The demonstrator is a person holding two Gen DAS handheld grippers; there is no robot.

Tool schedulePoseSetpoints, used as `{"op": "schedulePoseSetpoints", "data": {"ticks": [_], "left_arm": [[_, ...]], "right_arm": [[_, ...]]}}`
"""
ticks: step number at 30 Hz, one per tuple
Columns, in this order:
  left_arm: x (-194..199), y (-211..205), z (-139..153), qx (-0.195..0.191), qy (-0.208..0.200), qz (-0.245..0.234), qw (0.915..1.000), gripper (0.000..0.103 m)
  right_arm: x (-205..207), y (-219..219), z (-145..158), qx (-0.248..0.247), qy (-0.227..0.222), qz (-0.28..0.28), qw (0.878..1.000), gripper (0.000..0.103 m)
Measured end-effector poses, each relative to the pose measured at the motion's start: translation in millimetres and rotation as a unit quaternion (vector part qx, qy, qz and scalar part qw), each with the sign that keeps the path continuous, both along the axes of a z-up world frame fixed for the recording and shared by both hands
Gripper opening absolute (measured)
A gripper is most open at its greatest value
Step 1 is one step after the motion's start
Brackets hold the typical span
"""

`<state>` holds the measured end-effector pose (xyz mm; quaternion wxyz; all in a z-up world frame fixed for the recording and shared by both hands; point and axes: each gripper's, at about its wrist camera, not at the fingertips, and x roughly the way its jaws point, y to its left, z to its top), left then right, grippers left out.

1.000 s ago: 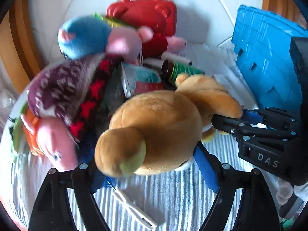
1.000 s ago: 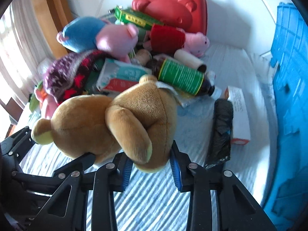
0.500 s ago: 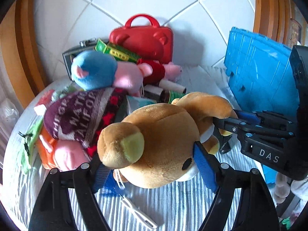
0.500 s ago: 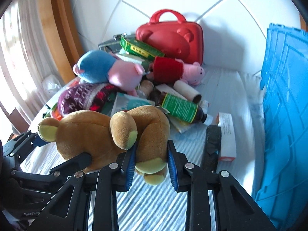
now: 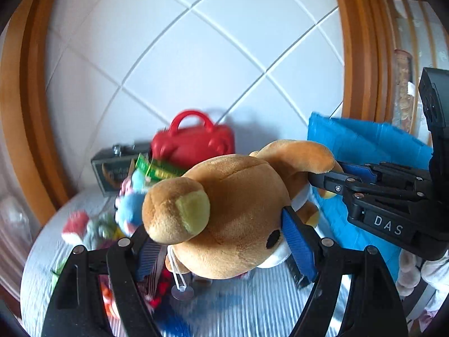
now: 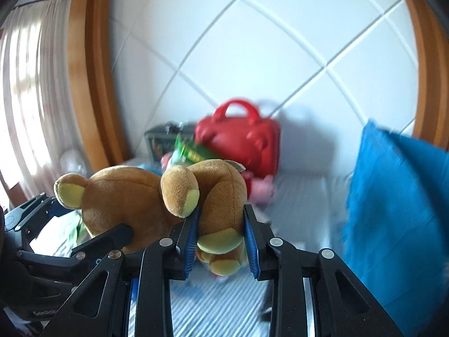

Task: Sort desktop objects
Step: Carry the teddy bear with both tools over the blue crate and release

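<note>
Brown plush bear (image 5: 238,213), clamped at its head by the left tongs (image 5: 221,241) and at a leg by the right tongs (image 6: 220,241), now hangs lifted clear above the red case (image 5: 193,143) clutter, ready for sorting

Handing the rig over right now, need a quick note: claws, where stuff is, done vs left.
Left claw: shut on the brown plush bear's head.
Right claw: its jaws have just been closing, now shut on the bear's leg.
Bear hangs between both claws, clear of the striped cloth.
Pile not yet sorted: red case against the wall, green box, blue-and-pink plush, more blurred clutter at left.
Blue crate stands to the right.
Done: bear picked up. Left: put it down, likely in the crate, then sort the pile.
</note>
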<state>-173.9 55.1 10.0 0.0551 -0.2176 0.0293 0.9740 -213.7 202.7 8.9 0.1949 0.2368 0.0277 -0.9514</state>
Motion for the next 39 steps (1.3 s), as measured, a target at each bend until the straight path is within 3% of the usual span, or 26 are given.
{"op": "schedulePoseSetpoints", "data": {"ticks": [5, 12, 19, 24, 29, 39], "left_arm": [[-10, 24, 49, -0.002, 0.046, -0.043, 0.9980, 0.079], [-21, 98, 108, -0.014, 0.105, -0.116, 0.9875, 0.079], [-31, 204, 138, -0.024, 0.114, -0.198, 0.9733, 0.079], [-44, 278, 137, -0.039, 0.085, -0.242, 0.9658, 0.079], [-72, 337, 118, -0.039, 0.010, -0.267, 0.9628, 0.079], [-101, 403, 74, -0.049, -0.118, -0.270, 0.9543, 0.080]], "right_arm": [[3, 27, 53, -0.003, 0.042, -0.043, 0.998, 0.029], [14, 97, 114, -0.019, 0.077, -0.122, 0.989, 0.029], [29, 193, 142, -0.027, 0.090, -0.208, 0.974, 0.029], [25, 268, 137, -0.041, 0.056, -0.262, 0.963, 0.029], [17, 330, 115, -0.049, 0.004, -0.297, 0.953, 0.029], [0, 390, 71, -0.055, -0.080, -0.316, 0.944, 0.030]]}}
